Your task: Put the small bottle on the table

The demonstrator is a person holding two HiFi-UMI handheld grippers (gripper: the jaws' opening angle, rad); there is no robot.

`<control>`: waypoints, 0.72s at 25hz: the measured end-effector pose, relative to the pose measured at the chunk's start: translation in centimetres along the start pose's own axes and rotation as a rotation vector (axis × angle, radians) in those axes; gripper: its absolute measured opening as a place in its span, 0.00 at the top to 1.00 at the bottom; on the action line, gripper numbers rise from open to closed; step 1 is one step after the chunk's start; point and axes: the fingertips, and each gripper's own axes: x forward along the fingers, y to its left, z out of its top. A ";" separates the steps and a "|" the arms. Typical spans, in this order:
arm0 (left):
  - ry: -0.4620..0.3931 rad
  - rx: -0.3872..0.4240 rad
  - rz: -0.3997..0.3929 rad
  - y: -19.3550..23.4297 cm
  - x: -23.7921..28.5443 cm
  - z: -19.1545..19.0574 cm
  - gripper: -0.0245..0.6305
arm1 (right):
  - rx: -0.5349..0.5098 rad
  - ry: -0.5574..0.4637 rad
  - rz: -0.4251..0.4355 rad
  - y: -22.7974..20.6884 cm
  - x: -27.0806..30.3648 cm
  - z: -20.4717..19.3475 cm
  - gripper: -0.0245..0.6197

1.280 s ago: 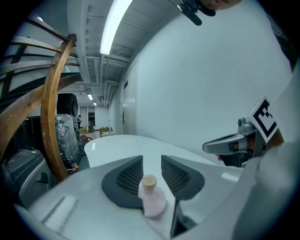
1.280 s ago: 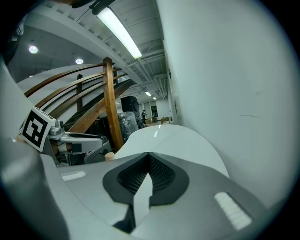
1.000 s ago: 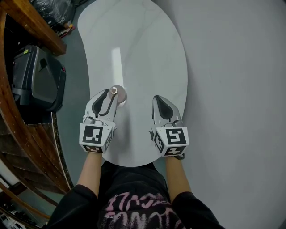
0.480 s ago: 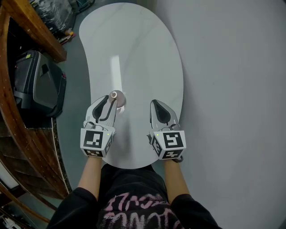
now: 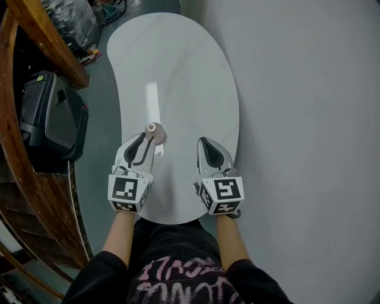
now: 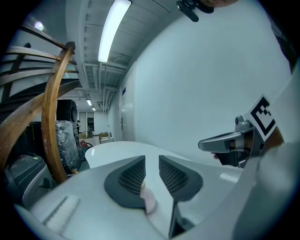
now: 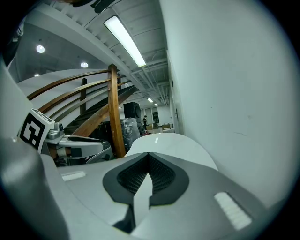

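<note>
The left gripper (image 5: 149,138) hangs over the near left part of the table (image 5: 178,65). Its jaws stand a little apart. In the left gripper view (image 6: 152,160) the small bottle (image 6: 148,199) sits low in that gap, pink with a tan top, pressed against the left pad with a sliver of space on its other side. From the head view the small bottle (image 5: 153,130) stands upright on the tabletop right at the tips of that gripper.

The right gripper (image 5: 203,141) is held level with it, just to the right and well clear of the bottle. Its jaws are closed tip to tip with nothing between them, as the right gripper view (image 7: 148,157) shows plainly.

The table is white and bean-shaped, running away from the person. A pale wall (image 7: 225,70) rises along its right side. Off to the left there is a curved wooden rail (image 5: 35,35), with a black case (image 5: 50,110) on the floor beside it. Plastic-wrapped goods (image 5: 71,18) stand at the far left.
</note>
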 end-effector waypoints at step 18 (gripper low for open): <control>-0.045 0.011 -0.031 -2.0 -2.2 1.6 0.84 | -0.025 -0.029 -0.011 0.5 -2.4 1.0 0.94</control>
